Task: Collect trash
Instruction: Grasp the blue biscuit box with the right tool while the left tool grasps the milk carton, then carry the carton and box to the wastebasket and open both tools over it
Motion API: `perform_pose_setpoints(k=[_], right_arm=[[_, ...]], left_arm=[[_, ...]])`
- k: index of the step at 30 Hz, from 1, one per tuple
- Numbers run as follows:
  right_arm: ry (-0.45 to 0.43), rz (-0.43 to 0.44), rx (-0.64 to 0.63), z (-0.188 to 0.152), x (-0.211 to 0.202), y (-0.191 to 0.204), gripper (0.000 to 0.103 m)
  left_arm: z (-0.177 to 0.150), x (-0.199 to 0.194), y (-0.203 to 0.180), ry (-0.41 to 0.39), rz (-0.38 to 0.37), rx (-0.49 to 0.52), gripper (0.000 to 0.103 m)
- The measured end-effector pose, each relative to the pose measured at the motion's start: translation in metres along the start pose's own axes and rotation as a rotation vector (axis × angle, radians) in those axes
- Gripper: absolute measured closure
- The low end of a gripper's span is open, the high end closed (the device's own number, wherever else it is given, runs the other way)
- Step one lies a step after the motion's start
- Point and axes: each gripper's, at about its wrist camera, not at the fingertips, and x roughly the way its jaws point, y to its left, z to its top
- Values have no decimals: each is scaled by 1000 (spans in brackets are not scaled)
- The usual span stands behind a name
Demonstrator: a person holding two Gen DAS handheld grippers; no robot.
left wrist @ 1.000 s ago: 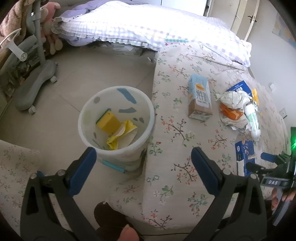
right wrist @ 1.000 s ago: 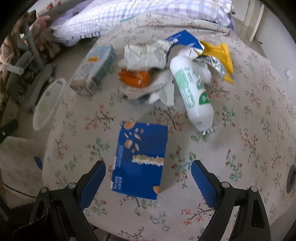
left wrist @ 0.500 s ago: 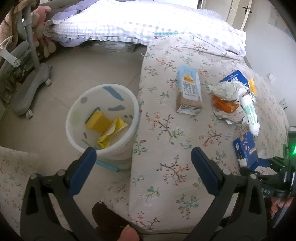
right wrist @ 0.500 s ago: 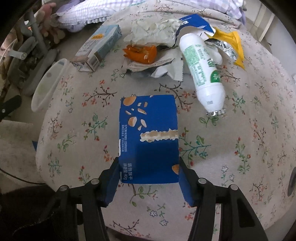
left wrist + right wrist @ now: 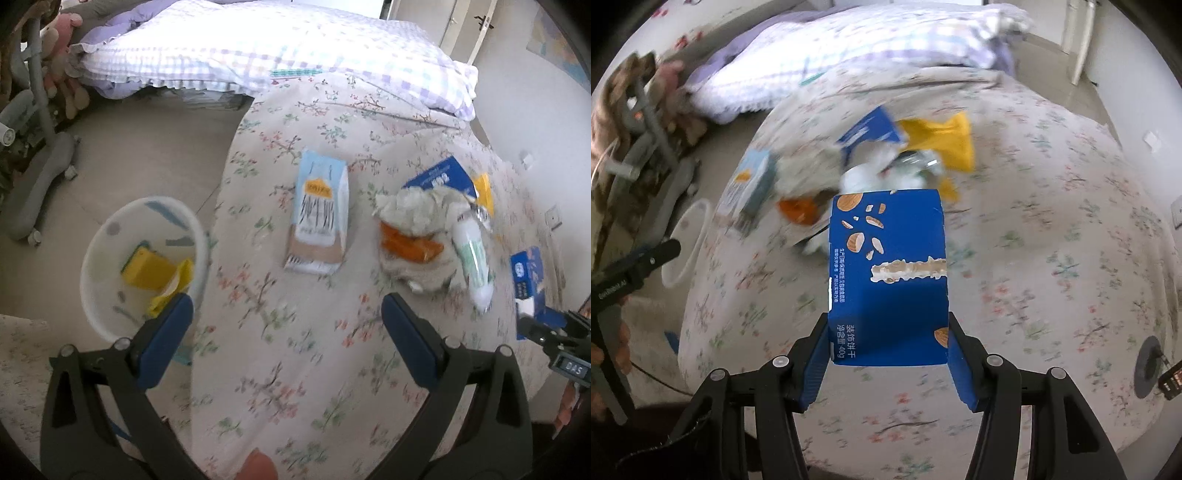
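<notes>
My right gripper [image 5: 888, 354] is shut on a blue biscuit box [image 5: 888, 273] and holds it lifted above the floral bed cover; the box also shows at the right edge of the left wrist view [image 5: 528, 277]. My left gripper [image 5: 286, 332] is open and empty above the cover, right of the white trash bin [image 5: 110, 291], which holds yellow trash. A light blue milk carton [image 5: 321, 218], an orange wrapper [image 5: 410, 243], crumpled white paper [image 5: 417, 210] and a white bottle [image 5: 474, 262] lie on the cover ahead.
A yellow packet [image 5: 942, 144] and a blue packet [image 5: 871, 129] lie behind the pile. A checked quilt [image 5: 258, 51] lies at the back. A grey chair base [image 5: 37, 192] stands on the floor at left. The bin also shows in the right view [image 5: 683, 240].
My right gripper closed on the blue biscuit box and lifted it off the cover. My left gripper moved right, from over the bin toward the bed, still open.
</notes>
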Motion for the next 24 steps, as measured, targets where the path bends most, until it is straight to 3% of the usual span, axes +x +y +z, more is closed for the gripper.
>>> perform_pose_setpoints(k=[9,16,24], right_arm=[[-6,-34,78,25,4,-30,44],[12,-19,107,27,10,-34,44],[22,-27,110,22,11,-43,44]], left_arm=[[35,52,-20,-17,46,-15,3],[45,87,-24,27,38,-60,16],[48,97,-22,27,5,-133,31]])
